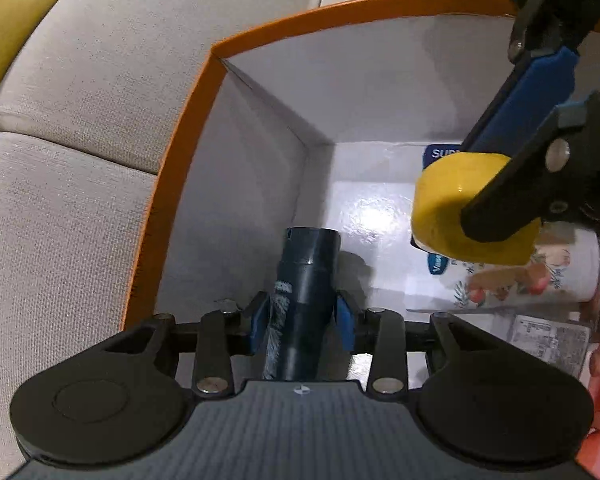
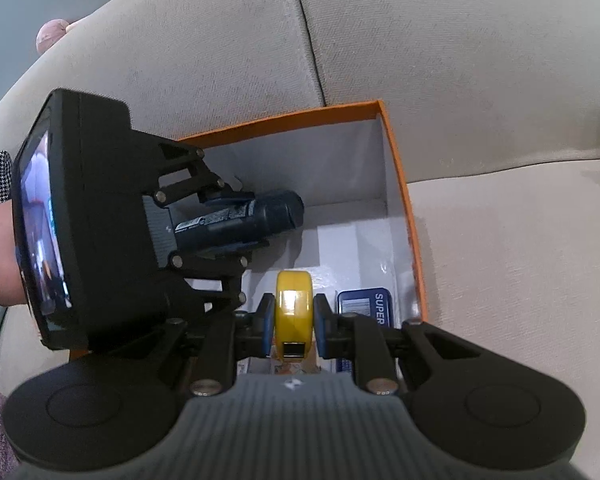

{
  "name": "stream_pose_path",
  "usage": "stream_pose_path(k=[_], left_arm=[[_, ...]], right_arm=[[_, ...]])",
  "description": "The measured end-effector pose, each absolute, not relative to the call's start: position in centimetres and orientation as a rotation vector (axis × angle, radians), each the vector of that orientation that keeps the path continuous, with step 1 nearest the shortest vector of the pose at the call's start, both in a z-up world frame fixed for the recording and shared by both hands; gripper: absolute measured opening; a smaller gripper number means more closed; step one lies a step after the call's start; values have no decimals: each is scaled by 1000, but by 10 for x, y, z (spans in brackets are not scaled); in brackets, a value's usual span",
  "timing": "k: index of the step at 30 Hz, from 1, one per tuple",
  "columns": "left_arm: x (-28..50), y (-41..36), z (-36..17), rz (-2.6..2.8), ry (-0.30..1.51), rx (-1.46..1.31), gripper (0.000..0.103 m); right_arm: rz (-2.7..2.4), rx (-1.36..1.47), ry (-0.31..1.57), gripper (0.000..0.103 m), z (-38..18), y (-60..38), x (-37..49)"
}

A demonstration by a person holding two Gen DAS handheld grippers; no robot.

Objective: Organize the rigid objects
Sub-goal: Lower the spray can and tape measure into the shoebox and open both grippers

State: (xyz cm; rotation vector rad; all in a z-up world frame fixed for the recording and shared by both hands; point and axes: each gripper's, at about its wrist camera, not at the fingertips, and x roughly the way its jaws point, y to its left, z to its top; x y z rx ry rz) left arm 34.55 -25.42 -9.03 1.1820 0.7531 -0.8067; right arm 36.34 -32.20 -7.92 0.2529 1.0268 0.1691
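Note:
An orange-rimmed box (image 1: 180, 128) with white inner walls sits on a beige sofa; it also shows in the right wrist view (image 2: 404, 200). My left gripper (image 1: 304, 316) is shut on a dark blue spray can (image 1: 306, 276) and holds it inside the box by the left wall; the can also shows in the right wrist view (image 2: 240, 220). My right gripper (image 2: 294, 320) is shut on a yellow tape measure (image 2: 294, 304) above the box floor; the tape measure also shows in the left wrist view (image 1: 460, 208).
In the box lie a blue package (image 2: 370, 304) lettered SUPER, a white tub with printed fruit (image 1: 540, 276) and a clear packet with a label (image 1: 548, 340). Sofa cushions (image 1: 60, 220) surround the box. A yellow pillow (image 1: 8, 12) lies at the far left.

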Motion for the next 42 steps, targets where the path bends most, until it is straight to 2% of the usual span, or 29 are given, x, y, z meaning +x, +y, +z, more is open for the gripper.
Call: stream_pose_path(k=[3, 9, 21, 29, 42], left_arm=[[343, -251, -82, -816, 748, 1158, 53], [341, -231, -46, -795, 769, 1020, 54], [342, -153, 40, -562, 845, 507, 54], [344, -110, 42, -420, 909, 286, 54], [340, -71, 18, -315, 988, 172, 54]], right_arm=[[167, 255, 1031, 21, -80, -323, 365], [150, 263, 1039, 21, -73, -324, 368], [151, 269, 1086, 21, -82, -307, 392], [176, 187, 1085, 20, -79, -291, 407], [210, 328, 1129, 20, -86, -274, 434]])
